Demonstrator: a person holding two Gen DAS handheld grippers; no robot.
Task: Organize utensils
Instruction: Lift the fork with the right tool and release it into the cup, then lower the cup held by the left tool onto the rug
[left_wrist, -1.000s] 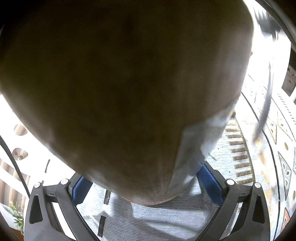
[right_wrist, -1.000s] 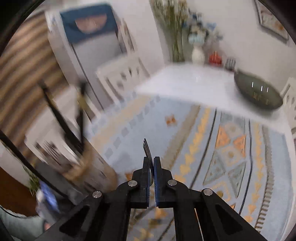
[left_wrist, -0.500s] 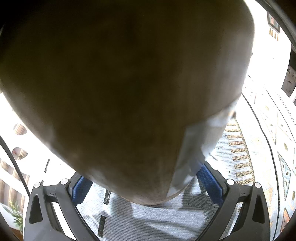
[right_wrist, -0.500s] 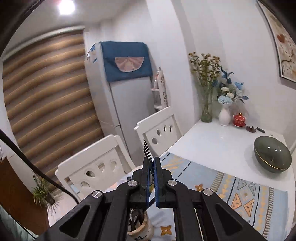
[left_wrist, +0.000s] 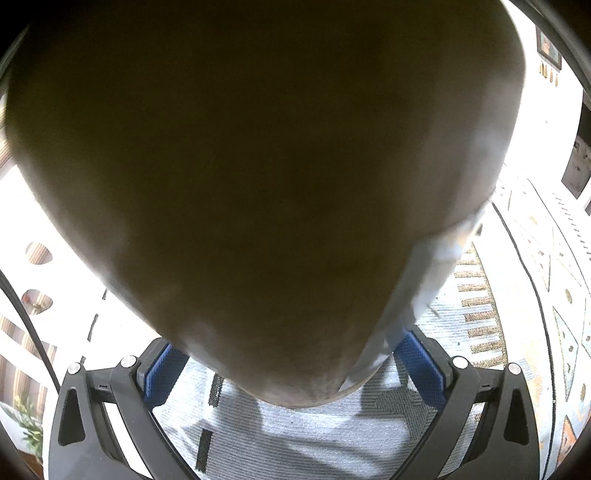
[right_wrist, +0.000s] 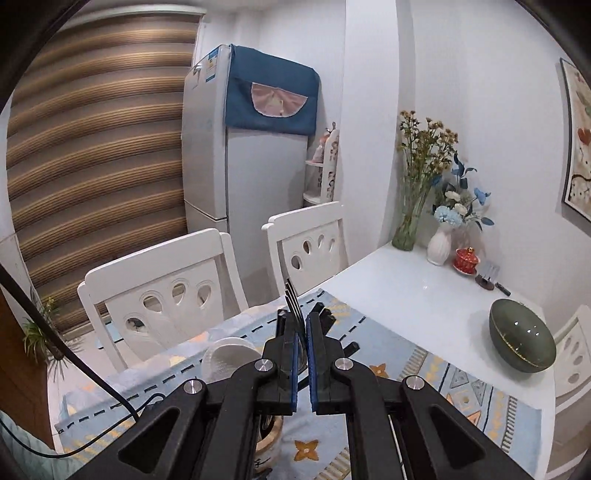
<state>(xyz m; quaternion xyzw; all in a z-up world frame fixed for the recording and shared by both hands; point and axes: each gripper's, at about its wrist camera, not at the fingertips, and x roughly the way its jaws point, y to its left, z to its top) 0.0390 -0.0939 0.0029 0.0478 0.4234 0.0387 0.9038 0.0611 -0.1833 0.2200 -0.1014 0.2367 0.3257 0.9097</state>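
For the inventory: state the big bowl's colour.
Dark green bowl with a thin gold line; right wrist view.

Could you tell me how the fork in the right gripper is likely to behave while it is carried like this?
The fork looks like thin metal, so probably stiff and light. The right gripper pinches it on edge between its blue pads, tines up; smooth metal might pivot or slip if bumped.

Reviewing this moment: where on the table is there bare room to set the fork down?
Free: the white tabletop between the patterned mat, the green bowl and the vases. Crowded: the near mat, around the utensil holder and a white ribbed object.
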